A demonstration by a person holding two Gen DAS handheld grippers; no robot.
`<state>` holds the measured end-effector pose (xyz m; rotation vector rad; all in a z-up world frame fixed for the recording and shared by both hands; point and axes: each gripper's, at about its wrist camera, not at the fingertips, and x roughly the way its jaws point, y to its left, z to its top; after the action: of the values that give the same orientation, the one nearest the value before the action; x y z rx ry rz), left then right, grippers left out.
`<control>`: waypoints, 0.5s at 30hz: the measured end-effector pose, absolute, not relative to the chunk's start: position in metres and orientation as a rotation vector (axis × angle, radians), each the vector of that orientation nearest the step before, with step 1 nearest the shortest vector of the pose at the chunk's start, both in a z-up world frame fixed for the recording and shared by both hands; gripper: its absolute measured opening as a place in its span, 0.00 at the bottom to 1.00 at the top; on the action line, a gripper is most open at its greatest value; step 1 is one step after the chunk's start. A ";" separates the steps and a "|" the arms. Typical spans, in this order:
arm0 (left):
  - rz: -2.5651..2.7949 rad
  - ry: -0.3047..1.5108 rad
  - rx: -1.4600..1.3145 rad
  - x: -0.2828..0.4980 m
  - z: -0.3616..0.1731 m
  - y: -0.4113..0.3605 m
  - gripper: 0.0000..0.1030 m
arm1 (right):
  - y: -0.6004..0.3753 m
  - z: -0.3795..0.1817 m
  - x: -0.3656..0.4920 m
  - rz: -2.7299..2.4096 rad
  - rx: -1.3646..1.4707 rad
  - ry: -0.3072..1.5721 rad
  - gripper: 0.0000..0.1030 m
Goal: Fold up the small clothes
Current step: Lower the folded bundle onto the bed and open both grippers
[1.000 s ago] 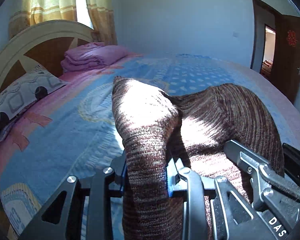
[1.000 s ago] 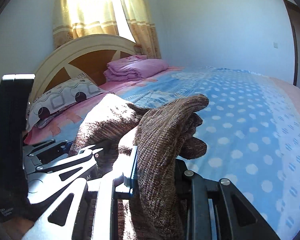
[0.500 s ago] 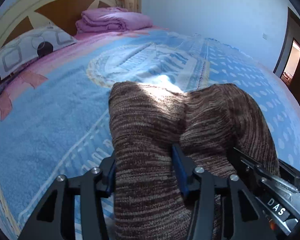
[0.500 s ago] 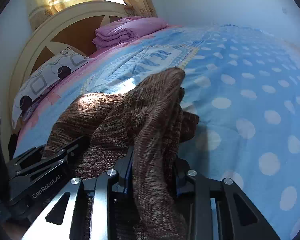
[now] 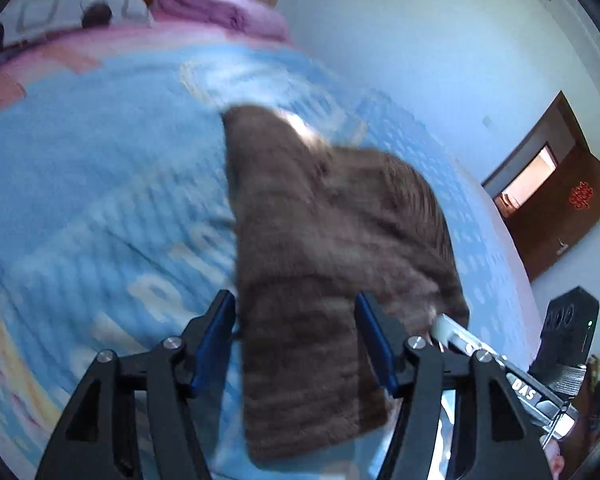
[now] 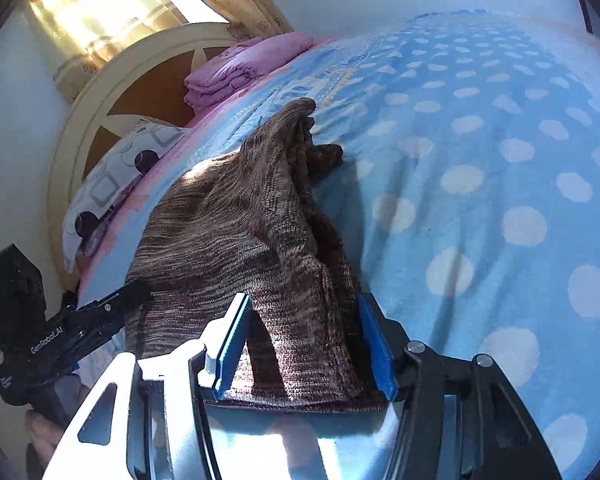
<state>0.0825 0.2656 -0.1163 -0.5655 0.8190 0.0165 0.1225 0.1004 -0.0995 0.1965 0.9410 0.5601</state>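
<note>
As tools [image 5: 296, 334] [image 6: 300, 336] gape, "GenRobot.AI" (sweater [image 6: 244, 232] loose)

Obscured and unclear areas

Left wrist view motion-blurred: brown knit garment [image 5: 332, 240] and bedspread [image 5: 100, 200] lack detail. Pillow [image 5: 72, 4] cut off at top edge.

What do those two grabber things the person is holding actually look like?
Each tool is a black angular frame with silver bolts and two flat blue fingers. The left tool shows white "DAS" lettering in its own view and "GenRobot.AI" in the right view. Sunlight whitens part of the right tool.
</note>
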 end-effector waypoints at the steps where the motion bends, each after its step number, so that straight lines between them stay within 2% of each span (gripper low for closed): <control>1: 0.036 0.804 -0.537 0.081 -0.117 0.259 0.63 | 0.104 -0.099 0.120 0.562 0.173 0.951 0.48; 2: 0.048 0.794 -0.481 0.080 -0.116 0.251 0.63 | 0.107 -0.101 0.118 0.573 0.165 0.971 0.24; 4: 0.062 0.810 -0.424 0.081 -0.115 0.241 0.59 | 0.110 -0.102 0.110 0.569 0.152 0.973 0.20; 5: 0.049 0.812 -0.429 0.081 -0.113 0.241 0.45 | 0.110 -0.100 0.106 0.574 0.157 0.979 0.16; 6: 0.010 0.818 -0.459 0.081 -0.112 0.243 0.23 | 0.109 -0.098 0.104 0.583 0.187 0.989 0.15; 9: -0.019 0.825 -0.522 0.074 -0.105 0.256 0.16 | 0.103 -0.089 0.094 0.626 0.275 1.011 0.14; 15: -0.038 0.871 -0.459 0.057 -0.099 0.250 0.18 | 0.095 -0.099 0.073 0.625 0.263 1.060 0.14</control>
<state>0.0568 0.2498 -0.0994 -0.4590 0.8714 -0.0383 0.0732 0.0955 -0.0994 0.2630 1.0598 0.6254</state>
